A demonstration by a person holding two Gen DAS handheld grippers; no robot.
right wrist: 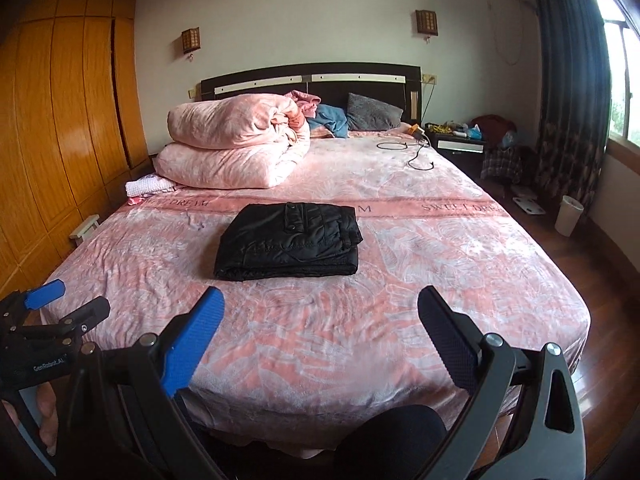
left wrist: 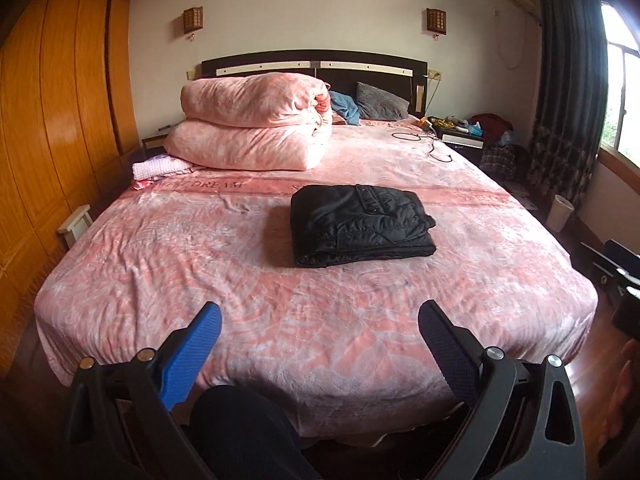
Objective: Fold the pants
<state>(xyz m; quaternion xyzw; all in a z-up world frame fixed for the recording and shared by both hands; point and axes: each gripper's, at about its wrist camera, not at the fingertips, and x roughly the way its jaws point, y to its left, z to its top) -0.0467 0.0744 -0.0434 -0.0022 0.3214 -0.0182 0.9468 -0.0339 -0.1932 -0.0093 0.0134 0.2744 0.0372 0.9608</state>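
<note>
Black pants sit mid-bed on the pink bedspread as a compact rectangular stack, several layers visible along the near edge, so the fold looks essentially done. Both grippers are back at the foot of the bed, well apart from the bundle, nothing between the fingers. Left gripper: jaws spread wide, empty. Right gripper: same, wide open, empty. Key relation: the bundle lies straight ahead and further up the bed from both tools. In the left wrist view it sits slightly right of the gripper's centreline; in the right wrist view slightly left. So it's roughly between the two, neither arm clearly nearer, though fisheye distortion makes that hard to call with confidence. Long axis of the stack runs across the bed, left-right, roughly square to both approach directions; the thick folded edge faces the grippers, the waistband-looking strip with snaps is on top toward the far side. If any touch-up is needed, my read is each gripper takes its own end of that near edge, moving forward and slightly inward. The folded pink duvet near the headboard and the cable at far right are well clear of that path.
</note>
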